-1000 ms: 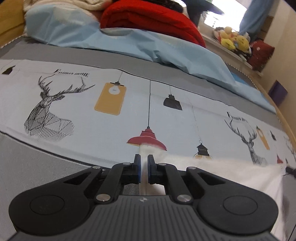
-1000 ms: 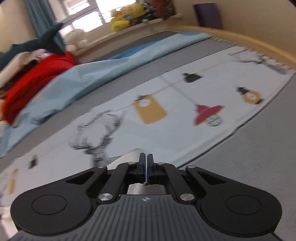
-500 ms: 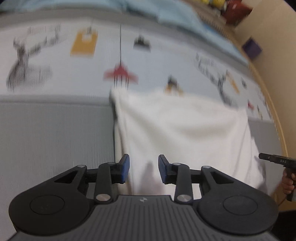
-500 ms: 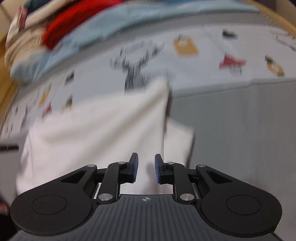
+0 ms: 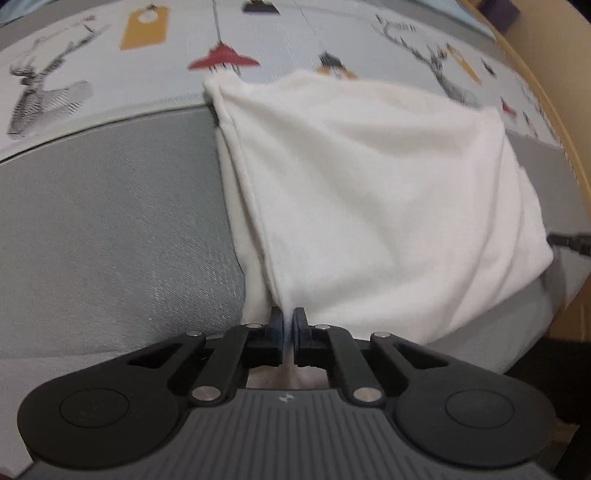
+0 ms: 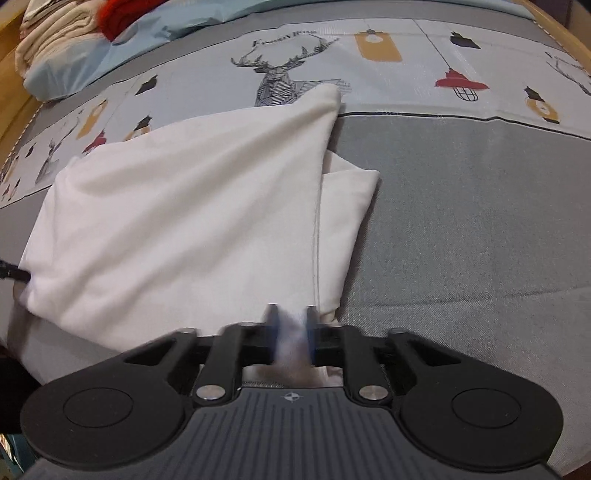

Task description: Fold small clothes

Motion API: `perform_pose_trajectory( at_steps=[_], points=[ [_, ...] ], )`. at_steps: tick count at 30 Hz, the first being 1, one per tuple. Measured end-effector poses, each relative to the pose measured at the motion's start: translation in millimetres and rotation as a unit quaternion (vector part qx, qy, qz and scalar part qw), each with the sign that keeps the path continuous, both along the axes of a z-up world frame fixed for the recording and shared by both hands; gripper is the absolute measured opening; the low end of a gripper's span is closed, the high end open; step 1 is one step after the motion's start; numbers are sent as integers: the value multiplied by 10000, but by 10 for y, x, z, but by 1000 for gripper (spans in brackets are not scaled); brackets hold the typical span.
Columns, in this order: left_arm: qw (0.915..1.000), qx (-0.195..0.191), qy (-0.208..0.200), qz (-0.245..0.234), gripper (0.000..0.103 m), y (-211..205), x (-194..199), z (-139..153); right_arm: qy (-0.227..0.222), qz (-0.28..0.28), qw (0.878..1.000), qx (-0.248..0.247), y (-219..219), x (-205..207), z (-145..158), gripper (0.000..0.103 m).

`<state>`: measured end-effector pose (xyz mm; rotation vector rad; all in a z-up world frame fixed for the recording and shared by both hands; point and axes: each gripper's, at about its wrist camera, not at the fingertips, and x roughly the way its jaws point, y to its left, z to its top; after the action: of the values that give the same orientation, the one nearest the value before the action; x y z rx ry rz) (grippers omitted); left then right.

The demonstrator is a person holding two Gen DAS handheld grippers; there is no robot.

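Observation:
A white garment lies folded on the grey and printed bedspread; it also shows in the right wrist view. My left gripper is shut on the garment's near left corner. My right gripper sits at the garment's near right corner with its jaws part open around blurred cloth. A sleeve flap sticks out on the right side. The tip of the other gripper shows at the frame edge in each view.
The bedspread's printed band with deer and lamps runs beyond the garment. Folded cream and red bedding and a light blue sheet lie at the far left. A wooden bed rail borders the right side.
Both grippers let go of the far edge, pulled back to the garment's near edge, and opened. The left has now shut on the near corner; the right is closing there.

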<state>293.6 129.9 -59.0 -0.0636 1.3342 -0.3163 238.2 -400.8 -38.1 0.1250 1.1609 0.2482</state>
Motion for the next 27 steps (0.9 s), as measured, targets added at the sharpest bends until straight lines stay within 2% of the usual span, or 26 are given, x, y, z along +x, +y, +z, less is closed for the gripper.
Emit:
perform_pose_trajectory(
  at_steps=[1,3,5,6,8,10,11,13,15,17,21,22,23,27],
  points=[
    [9999,-102,-75,101,5,30,-17,76,-349,-67,9993,-102,-17,-33,122,0],
    [9987,-361,-331,161,5,74,-87,260,-892,-334,9949,320,-159,-91,401,0],
    [9981,-460,-395,77,4,100,-153,324,-853,-616,9932,500,-280,-144,465,0],
    [9993,-261,-283,34,4,96,-160,263,-629,-609,9952,429,-293,-165,395,0],
    [9990,422,27,-131,4,60,-181,59,-112,-374,9989,266,-239,-185,188,0],
    [9924,1188,192,-275,5,29,-204,-86,87,-129,9996,239,-158,-185,94,0],
    [9904,1350,173,-248,5,46,-214,-90,58,-72,9996,250,-119,-180,86,2],
    [9948,1010,-68,-74,6,91,-204,42,-78,-94,9994,310,-82,-174,86,3],
    [9978,557,-344,57,9,117,-196,196,-73,-164,9994,308,-72,-143,52,9],
    [9983,339,-473,66,9,70,-163,270,7,-169,9996,217,-51,-121,2,15],
    [9982,386,-459,-46,9,-46,-98,267,187,134,9997,56,28,-102,-105,14],
    [9982,371,-459,-68,9,-62,-101,268,191,193,9996,-14,35,-119,-105,3],
    [9983,329,-468,-93,9,-77,-98,271,210,214,9995,-39,24,-131,-98,0],
    [9980,194,-558,-219,9,-113,-140,281,121,-136,9995,256,-190,-175,52,0]
  ],
)
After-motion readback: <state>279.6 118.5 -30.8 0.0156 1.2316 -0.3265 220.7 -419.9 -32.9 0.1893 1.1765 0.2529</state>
